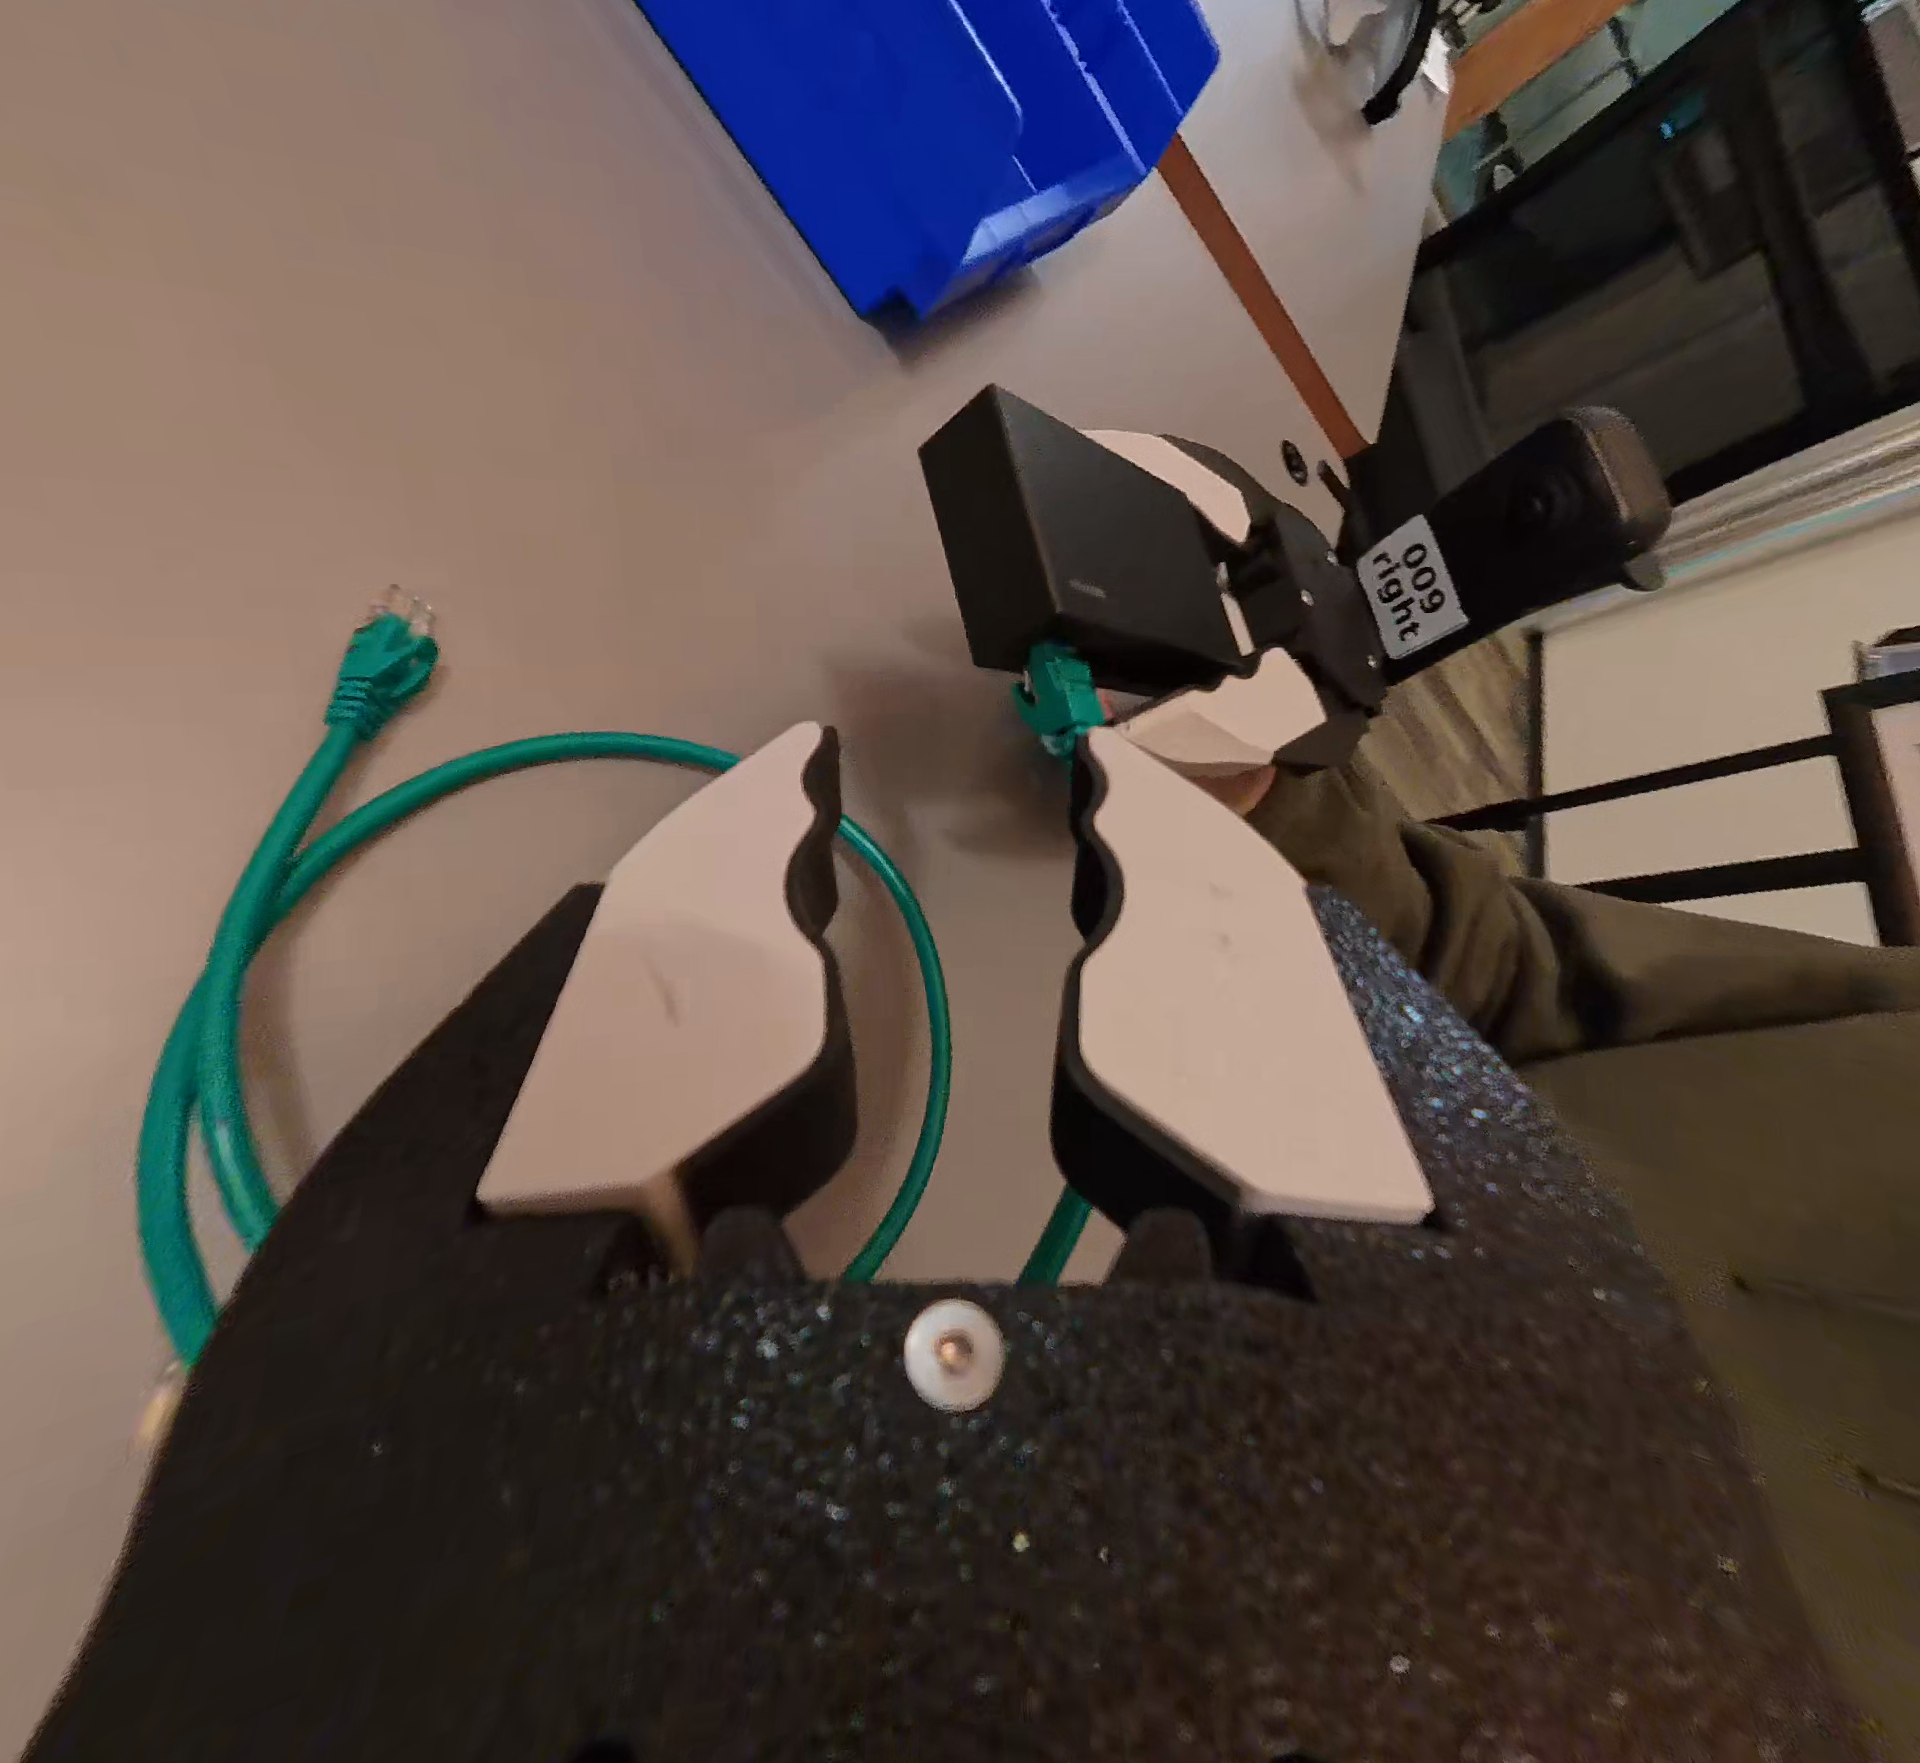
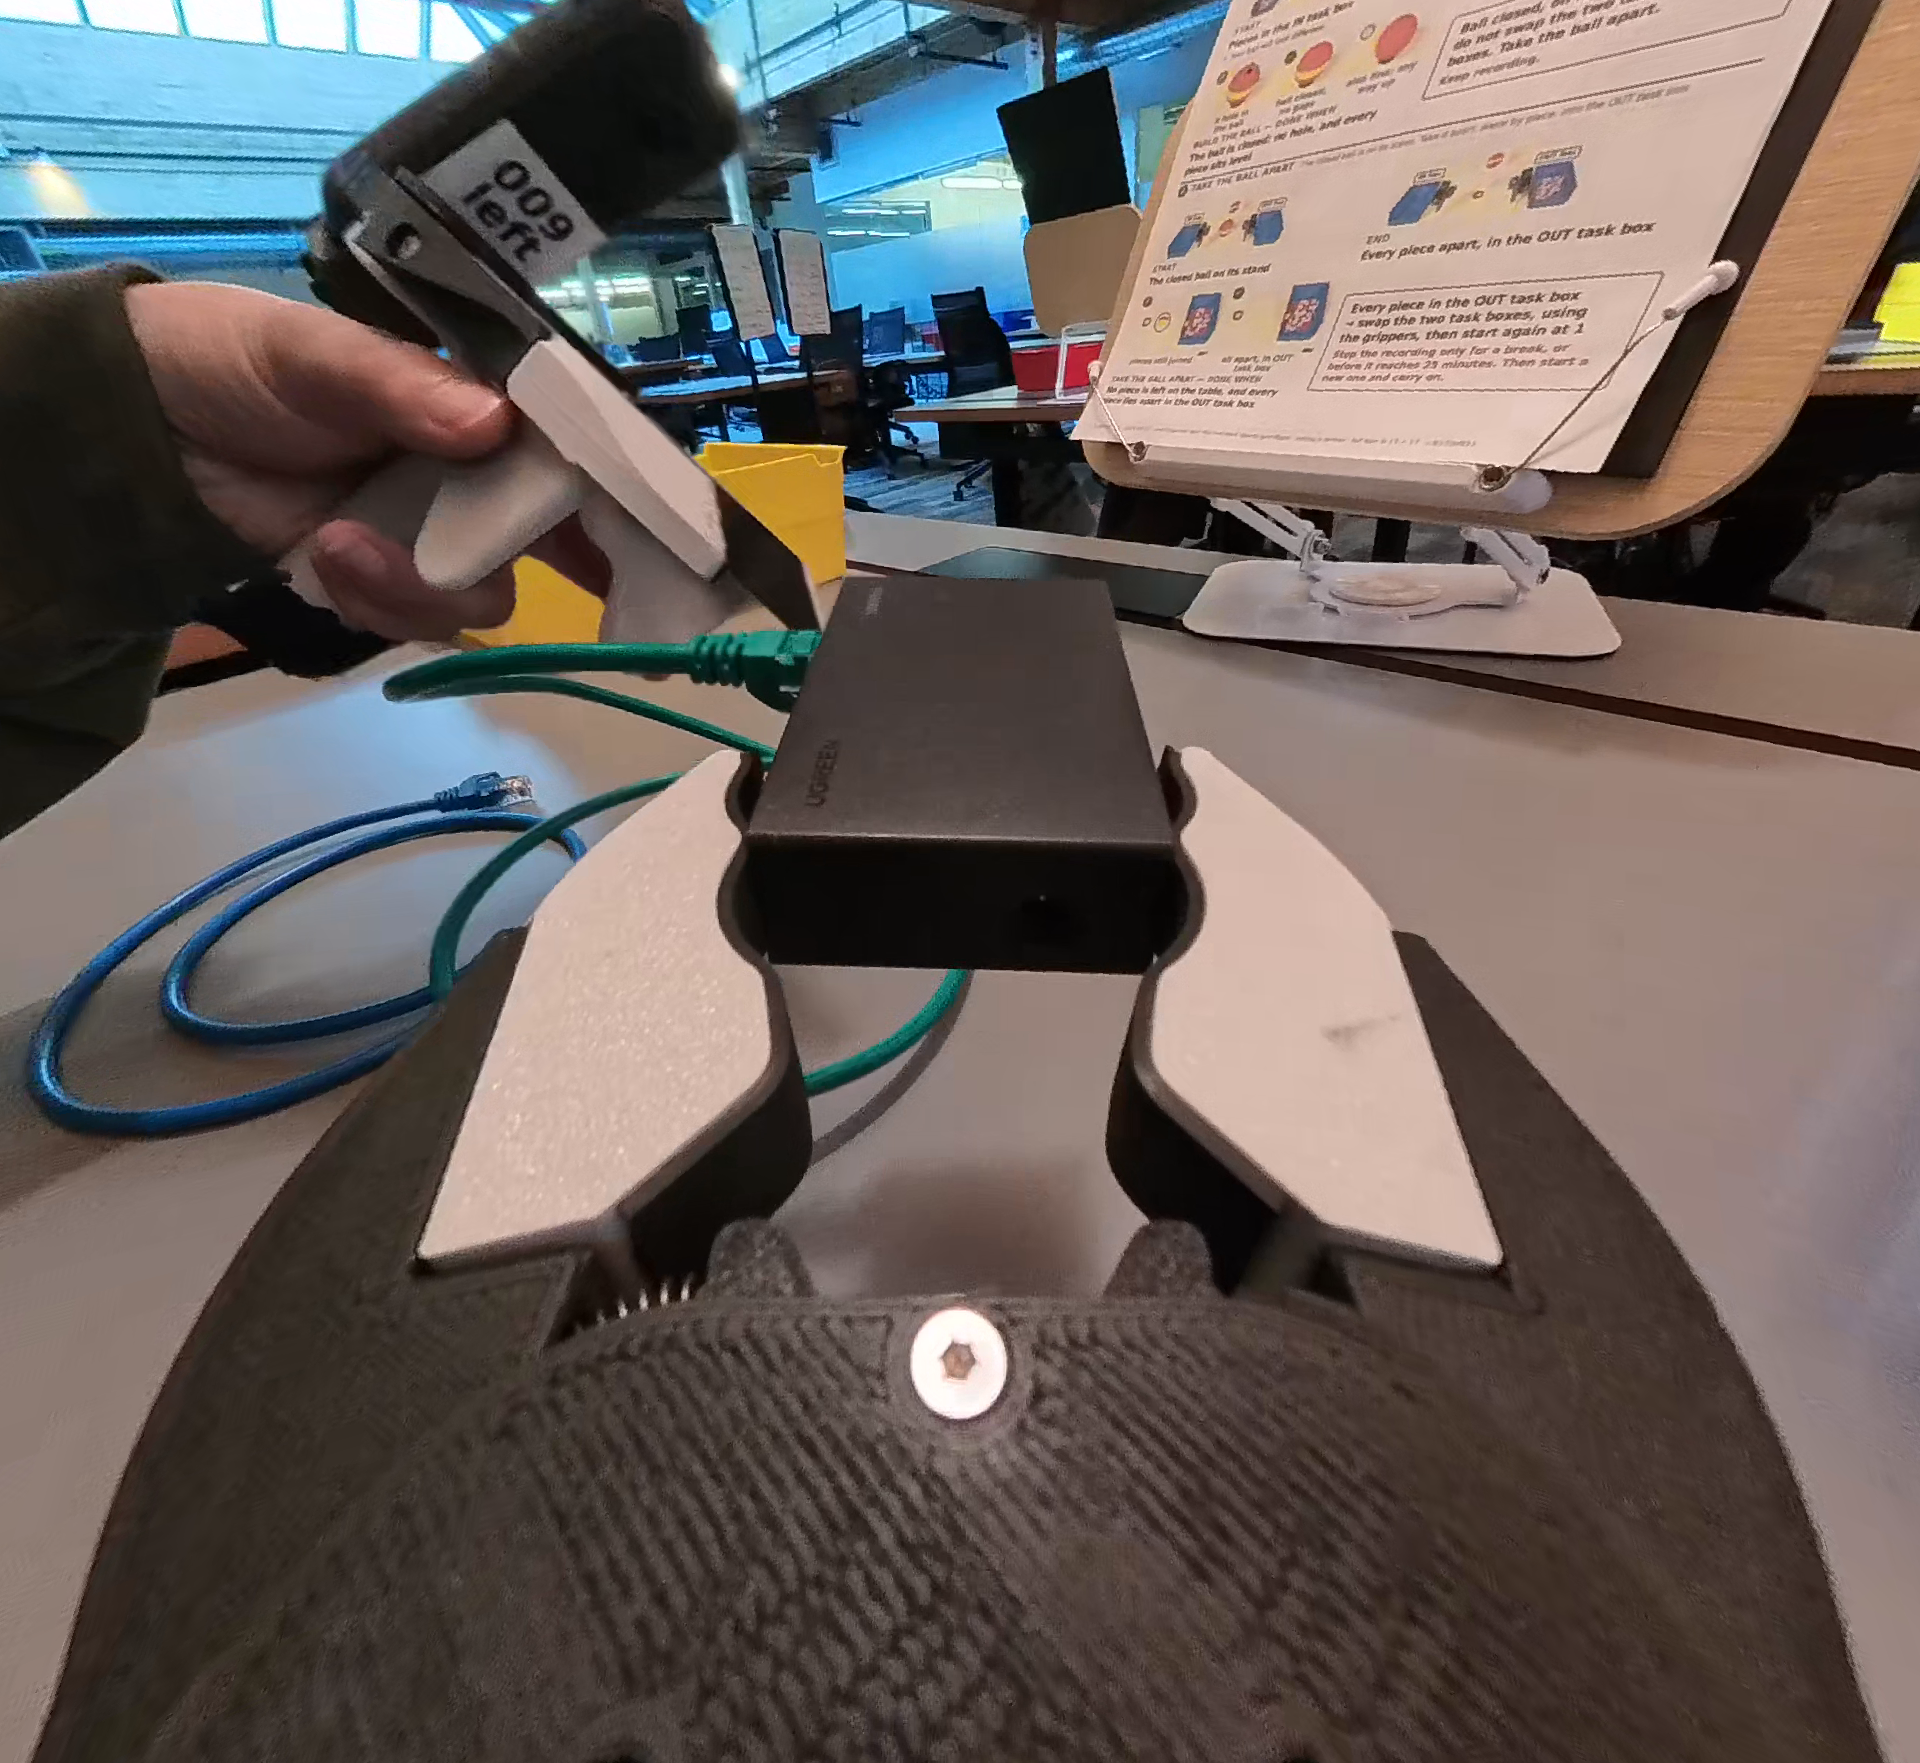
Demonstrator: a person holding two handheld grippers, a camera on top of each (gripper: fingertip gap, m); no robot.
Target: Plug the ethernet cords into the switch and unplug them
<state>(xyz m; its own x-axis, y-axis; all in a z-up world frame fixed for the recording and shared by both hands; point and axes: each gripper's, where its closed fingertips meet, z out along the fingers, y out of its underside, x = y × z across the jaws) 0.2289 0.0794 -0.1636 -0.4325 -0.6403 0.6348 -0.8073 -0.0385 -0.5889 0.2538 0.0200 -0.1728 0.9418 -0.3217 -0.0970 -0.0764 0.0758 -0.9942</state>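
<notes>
The black switch [image 2: 961, 768] was clamped in the right gripper [image 2: 961, 866] above the tabletop [image 2: 1455, 882]. The green plug [image 1: 1055, 690], seated at its 9 o'clock side, was flanked by the released left gripper [image 1: 951, 752]; unplugging was judged next, needing a latch squeeze.

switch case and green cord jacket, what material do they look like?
Switch: looks like matte black plastic or painted metal; flat dull sheen, crisp edges, can't tell which. Green cord: smooth rubbery plastic jacket, bends in loose loops; its plug has a ribbed moulded boot.
</notes>
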